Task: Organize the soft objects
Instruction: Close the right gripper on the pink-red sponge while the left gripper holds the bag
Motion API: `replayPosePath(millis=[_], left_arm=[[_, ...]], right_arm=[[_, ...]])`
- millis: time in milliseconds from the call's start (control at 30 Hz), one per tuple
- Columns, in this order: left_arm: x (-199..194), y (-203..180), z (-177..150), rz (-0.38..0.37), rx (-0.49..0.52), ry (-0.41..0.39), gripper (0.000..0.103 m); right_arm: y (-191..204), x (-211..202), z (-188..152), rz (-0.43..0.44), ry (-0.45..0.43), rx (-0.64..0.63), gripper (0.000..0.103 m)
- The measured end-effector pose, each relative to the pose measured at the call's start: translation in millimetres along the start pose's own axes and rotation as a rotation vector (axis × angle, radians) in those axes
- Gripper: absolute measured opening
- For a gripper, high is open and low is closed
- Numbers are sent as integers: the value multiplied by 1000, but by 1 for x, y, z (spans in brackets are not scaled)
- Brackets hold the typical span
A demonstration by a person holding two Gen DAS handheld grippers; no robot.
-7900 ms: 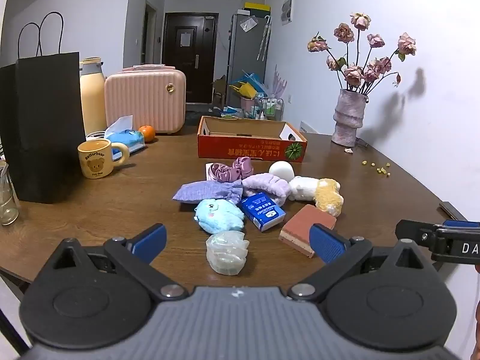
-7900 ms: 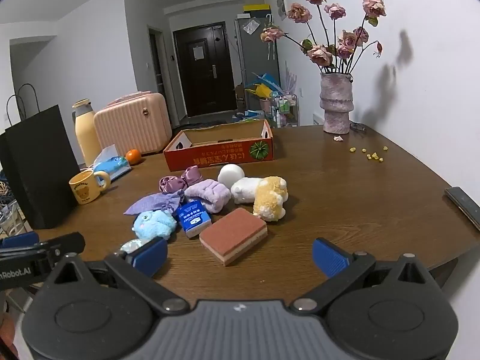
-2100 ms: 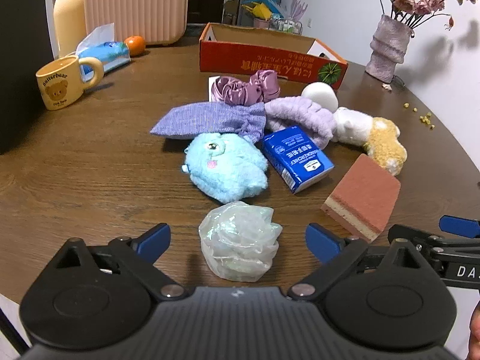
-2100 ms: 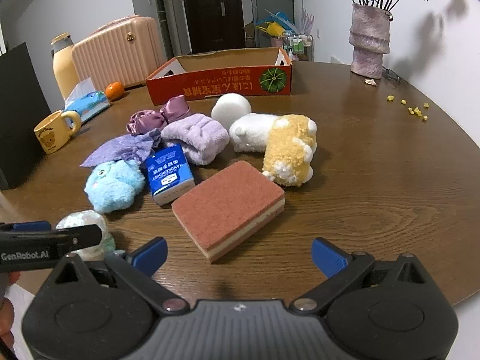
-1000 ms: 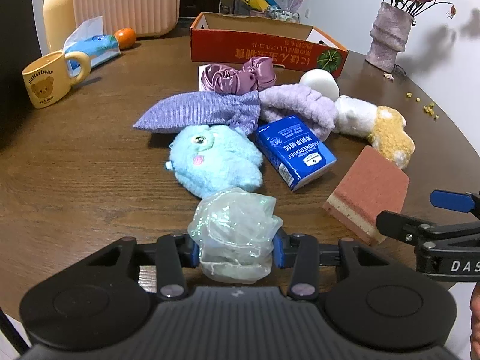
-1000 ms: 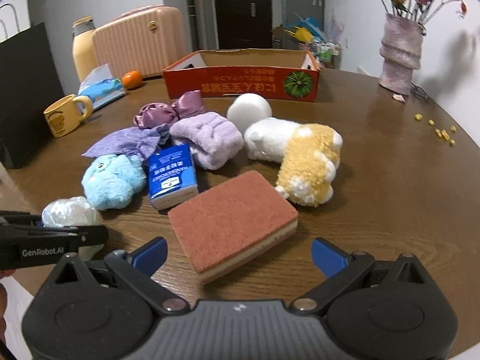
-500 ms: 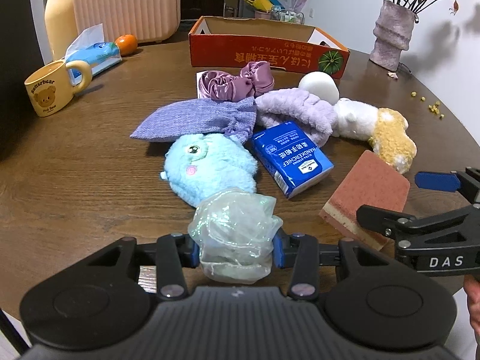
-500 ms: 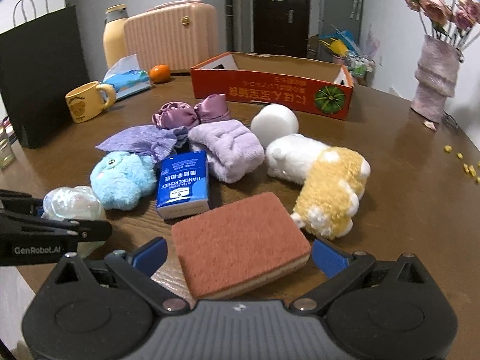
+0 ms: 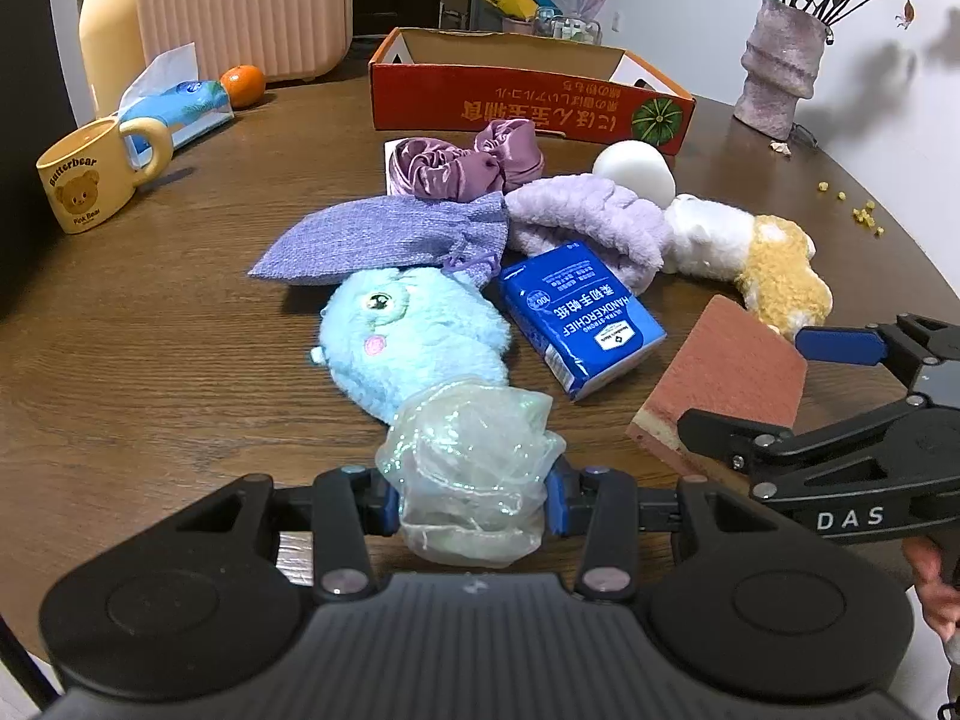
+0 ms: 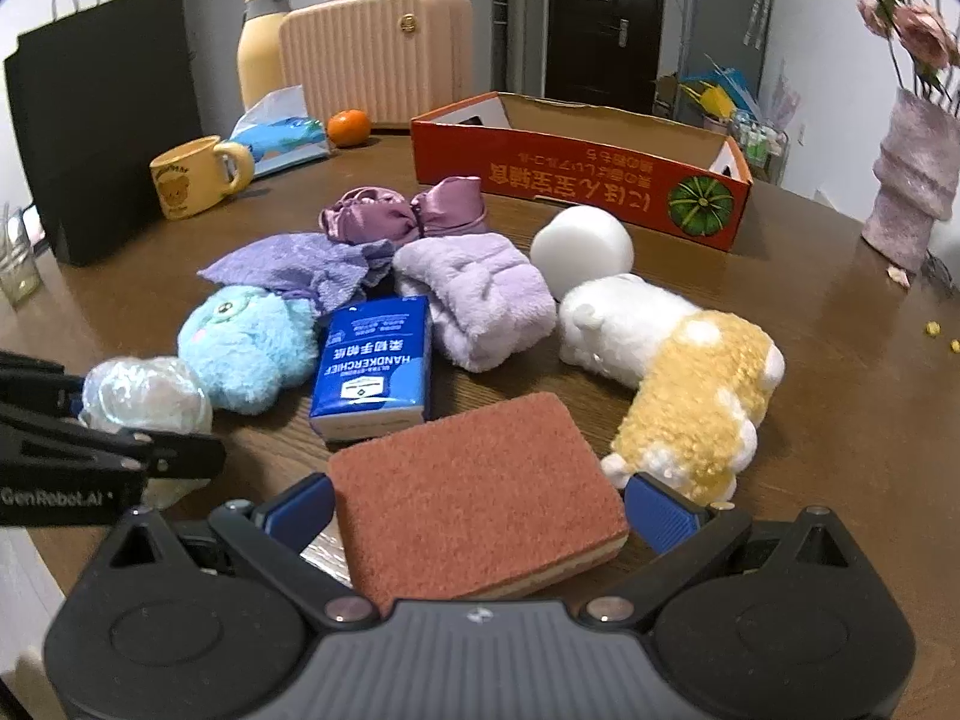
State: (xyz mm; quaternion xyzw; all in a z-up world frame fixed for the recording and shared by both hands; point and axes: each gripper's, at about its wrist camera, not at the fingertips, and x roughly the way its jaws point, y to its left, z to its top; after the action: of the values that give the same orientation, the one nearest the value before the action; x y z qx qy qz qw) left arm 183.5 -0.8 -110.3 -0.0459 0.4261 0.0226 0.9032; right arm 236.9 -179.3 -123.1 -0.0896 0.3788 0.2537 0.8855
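My left gripper [image 9: 472, 495] is shut on a crumpled clear plastic shower cap [image 9: 471, 468], also seen in the right wrist view [image 10: 144, 393]. My right gripper [image 10: 479, 510] is open, its blue pads on either side of a red-brown sponge [image 10: 477, 495], which also shows in the left wrist view [image 9: 726, 378]. Beyond lie a blue plush toy [image 9: 411, 339], a blue handkerchief pack [image 9: 582, 318], a purple pouch [image 9: 390, 234], a lilac headband [image 9: 585, 225], satin scrunchies [image 9: 465, 159], a white ball [image 9: 635, 168] and a white-and-yellow plush [image 9: 750, 258].
An open red cardboard box [image 9: 528, 90] stands at the back of the brown table [image 9: 150, 300]. A yellow mug [image 9: 90, 177], tissue pack [image 9: 174, 111], orange [image 9: 243, 84], pink case [image 9: 246, 6] and black bag [image 10: 108, 114] are at the left. A vase [image 9: 780, 75] stands at the right.
My right gripper has moved forward so the sponge now sits between its open pads. My left gripper, which shut on the shower cap about a second ago, still holds it.
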Motion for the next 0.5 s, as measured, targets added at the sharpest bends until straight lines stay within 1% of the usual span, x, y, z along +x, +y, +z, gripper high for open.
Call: replayPosePath(millis=[333,500], left_arm=[[-4,11,-5,-22,-17,-8,43],[-7,16,-7,-32,-23,-19,43]], right_arm=[[4,8,3,-17,2,-53,103],[8,7,5,-39,14,-43,103]])
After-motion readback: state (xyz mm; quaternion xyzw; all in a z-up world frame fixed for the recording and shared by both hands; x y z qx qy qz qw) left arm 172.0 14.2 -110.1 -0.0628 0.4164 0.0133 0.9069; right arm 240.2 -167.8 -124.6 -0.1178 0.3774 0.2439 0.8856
